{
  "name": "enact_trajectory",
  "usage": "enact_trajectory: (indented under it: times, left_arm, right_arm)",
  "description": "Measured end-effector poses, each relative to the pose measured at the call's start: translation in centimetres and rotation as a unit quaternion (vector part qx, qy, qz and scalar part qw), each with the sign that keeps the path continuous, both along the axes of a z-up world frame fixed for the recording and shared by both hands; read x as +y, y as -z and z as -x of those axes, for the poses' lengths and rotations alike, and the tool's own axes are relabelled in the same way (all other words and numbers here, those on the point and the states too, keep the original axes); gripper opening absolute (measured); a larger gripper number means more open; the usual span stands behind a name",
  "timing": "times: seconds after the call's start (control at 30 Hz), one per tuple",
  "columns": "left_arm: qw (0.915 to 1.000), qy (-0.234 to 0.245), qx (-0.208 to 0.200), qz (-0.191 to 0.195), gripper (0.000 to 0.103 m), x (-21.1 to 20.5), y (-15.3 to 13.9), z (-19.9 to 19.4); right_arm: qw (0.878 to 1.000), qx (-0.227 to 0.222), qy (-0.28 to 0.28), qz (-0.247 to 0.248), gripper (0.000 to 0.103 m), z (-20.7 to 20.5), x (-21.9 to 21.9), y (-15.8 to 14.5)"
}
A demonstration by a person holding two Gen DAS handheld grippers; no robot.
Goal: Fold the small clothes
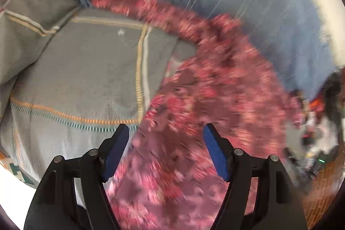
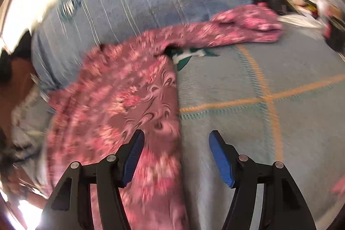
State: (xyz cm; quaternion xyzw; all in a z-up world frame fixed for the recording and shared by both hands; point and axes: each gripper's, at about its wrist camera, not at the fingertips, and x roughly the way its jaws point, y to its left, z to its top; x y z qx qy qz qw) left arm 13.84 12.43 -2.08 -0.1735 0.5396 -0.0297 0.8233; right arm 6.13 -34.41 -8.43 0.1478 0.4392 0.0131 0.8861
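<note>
Both tongs (image 1: 166,130) (image 2: 176,137) gape above the pink floral garment (image 2: 120,100); no writing legible.

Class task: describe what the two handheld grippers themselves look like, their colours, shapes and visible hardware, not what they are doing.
The left gripper and the right gripper look alike: matte black angular linkage arms, round silver pivot pins at the joints, and two tapering fingers each faced with a blue pad. The right gripper's pads show fine ribbing. No cables, markings or sleeves are visible.
</note>
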Motion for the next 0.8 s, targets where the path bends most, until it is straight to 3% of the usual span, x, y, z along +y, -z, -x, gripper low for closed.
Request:
enact_trajectory:
  times: [0.03, 0.07, 0.1, 0.2, 0.27, 0.33, 0.4, 0.5, 0.63, 0.73, 0.77, 0.8]
  left_arm:
    - [0.9997, -0.001, 0.023, -0.010, 0.070, -0.5, 1.0, -0.7]
    - [0.9987, 0.001, 0.049, -0.010, 0.069, -0.9, 2.2, -1.3]
    - [0.9984, 0.006, 0.056, -0.002, 0.069, -1.0, 2.7, -1.1]
    - [0.9992, 0.031, 0.024, -0.005, 0.069, -1.6, 1.9, -0.1]
    - [0.9991, 0.037, 0.020, 0.008, 0.069, -1.2, 1.7, 0.0]
    - [0.9991, 0.029, 0.017, 0.026, 0.069, -0.3, 1.4, -1.0]
    - [0.9988, 0.000, 0.018, 0.046, 0.070, 0.9, 1.0, -3.8]
    - [0.9942, -0.030, 0.024, 0.101, 0.071, 1.8, 1.0, -8.9]
    - [0.9870, -0.029, 0.043, 0.152, 0.071, -0.2, 1.9, -15.9]
    - [0.9869, -0.027, 0.060, 0.147, 0.072, -2.6, 3.6, -20.0]
    - [0.9897, -0.033, 0.046, 0.131, 0.072, -3.2, 3.2, -20.7]
    - [0.9923, -0.034, 0.026, 0.116, 0.054, -3.7, 2.6, -21.4]
  right_arm:
    - [1.000, -0.010, -0.016, 0.020, 0.051, -0.1, 0.8, -0.1]
    - [0.999, -0.004, -0.045, 0.029, 0.001, -0.4, 1.9, -0.1]
    - [0.997, 0.005, -0.063, 0.051, 0.003, -0.7, 3.0, -0.2]
    - [0.991, -0.036, -0.088, 0.097, 0.002, 0.8, 3.8, -2.8]
    - [0.996, -0.052, -0.054, 0.055, 0.002, 1.9, 1.0, -4.2]
    - [0.999, -0.009, -0.022, 0.035, 0.002, 1.5, -1.7, -2.4]
    - [0.998, 0.032, -0.021, 0.046, 0.002, 1.2, -1.8, -0.5]
    - [1.000, 0.019, -0.010, 0.013, 0.013, 1.1, -1.7, -1.0]
    - [0.998, 0.007, 0.028, -0.050, 0.027, 0.4, -2.5, -1.6]
    - [0.998, 0.017, 0.029, -0.056, 0.028, 0.1, -2.2, -1.3]
    - [0.998, 0.019, 0.028, -0.052, 0.028, 0.0, -2.1, -1.3]
    - [0.998, 0.021, 0.027, -0.048, 0.029, -0.1, -2.0, -1.3]
